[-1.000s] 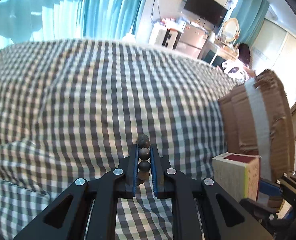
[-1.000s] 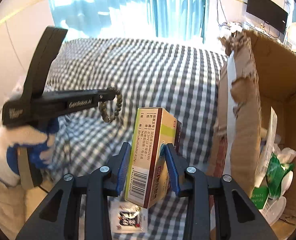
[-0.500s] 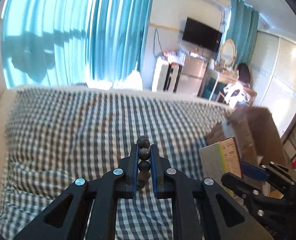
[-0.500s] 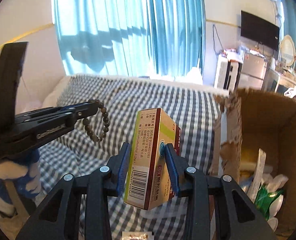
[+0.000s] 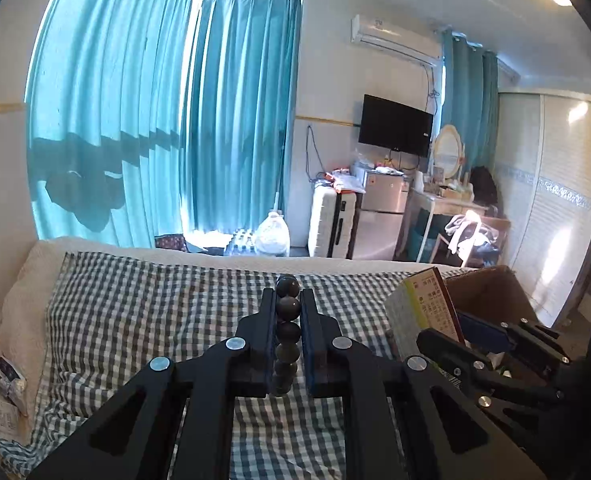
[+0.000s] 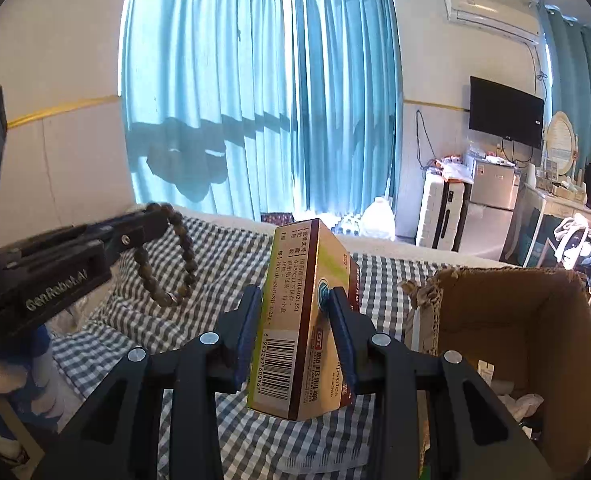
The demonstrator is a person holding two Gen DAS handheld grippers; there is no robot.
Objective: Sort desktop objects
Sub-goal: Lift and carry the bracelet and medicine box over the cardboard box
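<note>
Both grippers aloft: bracelet (image 5: 288, 332) left, box (image 6: 303, 320) right.

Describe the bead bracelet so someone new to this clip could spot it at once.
Start at the checked bedspread in front of the blue curtains. Above it, left of the medicine box clamped in the right gripper, the left gripper pinches a hanging loop of round dark brown beads, the bead bracelet, the only beaded thing here.

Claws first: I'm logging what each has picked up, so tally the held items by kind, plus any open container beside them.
Bead bracelet, held in the left claw: 1
Medicine box, held in the right claw: 1
Cardboard box, open: 1
Total: 3
</note>
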